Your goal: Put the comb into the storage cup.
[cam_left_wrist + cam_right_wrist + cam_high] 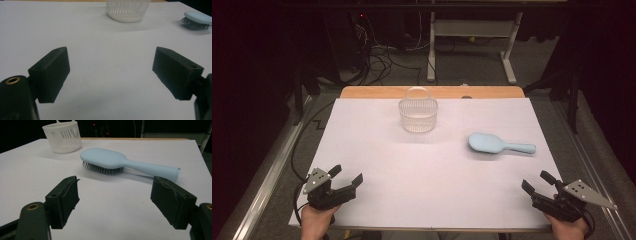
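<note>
White sheet (422, 165) over a wooden table, dark room behind. High view: one basket (418, 115) far centre, one brush (501, 144) right of it, bristles down. Left gripper (346, 176) and right gripper (535, 182) near the front corners, both wide open, holding nothing.

Left gripper view: basket (127, 11) cut off at top, brush (196, 20) cut off at right, both well ahead.

Right gripper view: brush (125, 163) lies ahead of the open jaws, apart from them; basket (63, 137) beyond.

Brush (500, 143), basket (418, 115); rest free.
</note>
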Tool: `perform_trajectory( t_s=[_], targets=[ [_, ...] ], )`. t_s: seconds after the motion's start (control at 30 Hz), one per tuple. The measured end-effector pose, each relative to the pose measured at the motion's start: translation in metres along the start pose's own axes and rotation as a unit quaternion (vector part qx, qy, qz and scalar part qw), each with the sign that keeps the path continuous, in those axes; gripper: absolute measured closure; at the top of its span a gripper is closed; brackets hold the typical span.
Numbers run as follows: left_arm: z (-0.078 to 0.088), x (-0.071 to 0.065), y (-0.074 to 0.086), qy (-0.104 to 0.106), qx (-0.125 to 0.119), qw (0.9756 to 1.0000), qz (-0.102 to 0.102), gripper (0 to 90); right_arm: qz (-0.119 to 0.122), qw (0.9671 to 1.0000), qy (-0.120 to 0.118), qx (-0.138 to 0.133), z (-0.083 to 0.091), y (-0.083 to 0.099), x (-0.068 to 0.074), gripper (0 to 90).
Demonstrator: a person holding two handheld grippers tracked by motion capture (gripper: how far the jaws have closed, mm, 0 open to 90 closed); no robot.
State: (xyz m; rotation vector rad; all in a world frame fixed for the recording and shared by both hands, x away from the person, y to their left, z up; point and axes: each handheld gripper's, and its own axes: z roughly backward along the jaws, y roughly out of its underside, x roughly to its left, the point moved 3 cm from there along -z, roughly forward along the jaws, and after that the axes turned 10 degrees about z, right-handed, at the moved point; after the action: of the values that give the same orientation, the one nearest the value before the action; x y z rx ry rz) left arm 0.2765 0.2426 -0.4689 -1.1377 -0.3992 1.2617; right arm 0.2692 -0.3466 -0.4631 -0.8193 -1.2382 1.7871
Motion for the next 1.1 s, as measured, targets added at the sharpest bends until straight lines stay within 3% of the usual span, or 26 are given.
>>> perform_trajectory(
  t_s=[0.67,1.1],
  targets=[
    [0.001,-0.002,0.001,0.005,-0.001,1.0,-0.003,13.8,-0.004,0.9999,-0.009,-0.013,0.007,-0.003,0.007,23.0],
    [0.0,-0.003,0.0,0.009,-0.003,1.0,-0.003,13.8,0.0,0.9997,-0.001,-0.023,0.011,-0.005,0.006,23.2]
  ],
)
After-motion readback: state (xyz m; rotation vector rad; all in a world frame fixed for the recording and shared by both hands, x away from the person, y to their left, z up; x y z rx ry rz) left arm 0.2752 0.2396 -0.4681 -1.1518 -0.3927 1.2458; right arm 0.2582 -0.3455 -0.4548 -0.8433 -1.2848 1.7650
